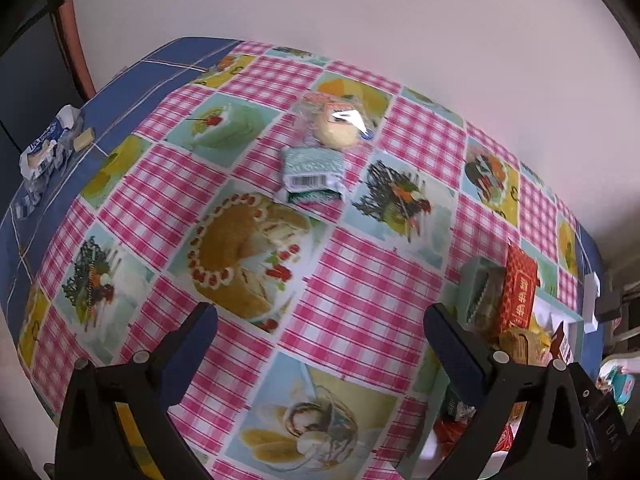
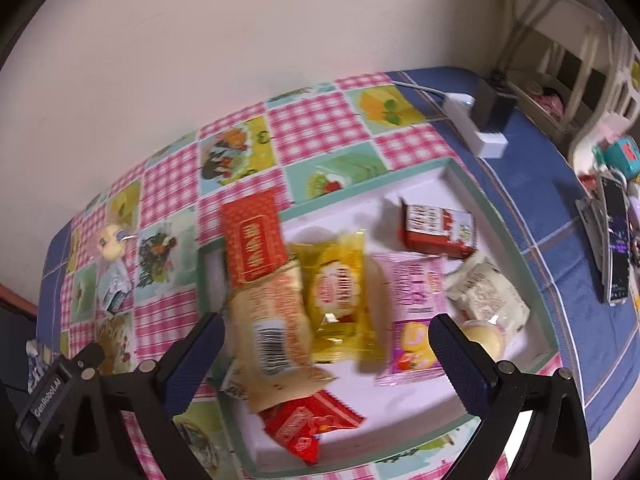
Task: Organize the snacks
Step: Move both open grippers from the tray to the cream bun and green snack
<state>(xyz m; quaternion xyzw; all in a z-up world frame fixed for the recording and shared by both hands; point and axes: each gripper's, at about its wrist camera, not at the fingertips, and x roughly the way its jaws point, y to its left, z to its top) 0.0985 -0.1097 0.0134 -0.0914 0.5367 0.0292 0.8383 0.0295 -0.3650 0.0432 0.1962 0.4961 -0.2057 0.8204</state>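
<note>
A white tray with a green rim [image 2: 472, 188] holds several snack packets: a red packet [image 2: 252, 244], a beige packet with a barcode [image 2: 276, 320], a yellow packet [image 2: 340, 296], a pink packet [image 2: 412, 308] and a red box [image 2: 438, 230]. My right gripper [image 2: 326, 344] is open above the tray. My left gripper [image 1: 320, 328] is open and empty above the patterned tablecloth. Beyond it lie a green packet [image 1: 314, 174] and a clear-wrapped round bun [image 1: 336, 122]. The tray's edge [image 1: 480, 268] shows at the right of the left wrist view.
A white power strip [image 2: 476, 124] with a black plug lies on the blue cloth behind the tray. A phone-like object [image 2: 616, 240] lies at the right. A blue-white wrapper [image 1: 48, 148] lies at the table's left edge. A wall stands behind the table.
</note>
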